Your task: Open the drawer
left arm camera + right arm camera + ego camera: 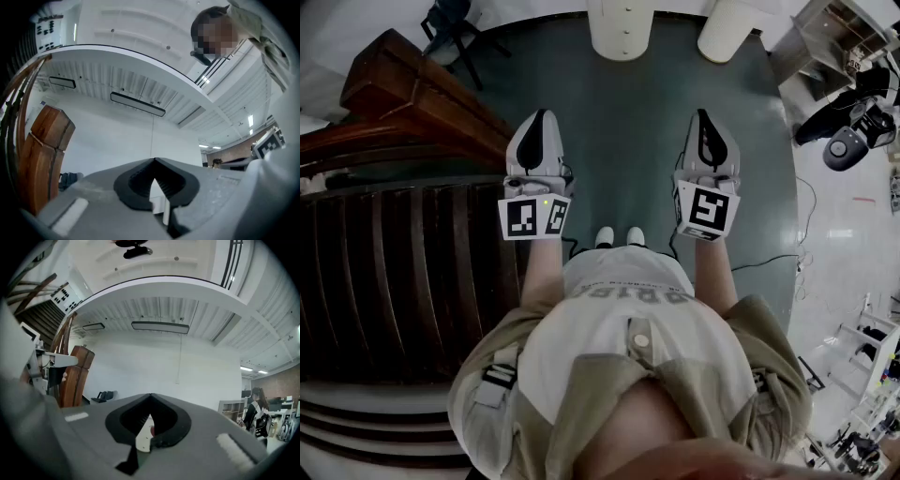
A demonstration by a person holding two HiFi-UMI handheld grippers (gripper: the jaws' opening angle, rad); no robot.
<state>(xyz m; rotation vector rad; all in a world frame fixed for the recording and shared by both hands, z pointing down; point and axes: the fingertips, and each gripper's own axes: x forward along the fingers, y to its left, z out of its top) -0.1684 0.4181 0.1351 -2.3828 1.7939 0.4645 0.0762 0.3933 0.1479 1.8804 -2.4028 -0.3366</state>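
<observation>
Drawer isn't plainly visible yet. Best guess is it's in the white unit (pixel 623 28) straight ahead, standing at the far side of the green floor (pixel 628 141). My left gripper (pixel 538 120) and right gripper (pixel 704 117) are held well short of that unit, side by side and aimed toward it, prob. because I'm only lining up the approach. Both have jaws pressed together w/ nothing between them; a bit of white shows through each jaw gap. Closed makes sense for carrying, but they'd need to part before taking any handle. Stairs (pixel 403 253) sit left of the unit, well apart, so no obstruction.
</observation>
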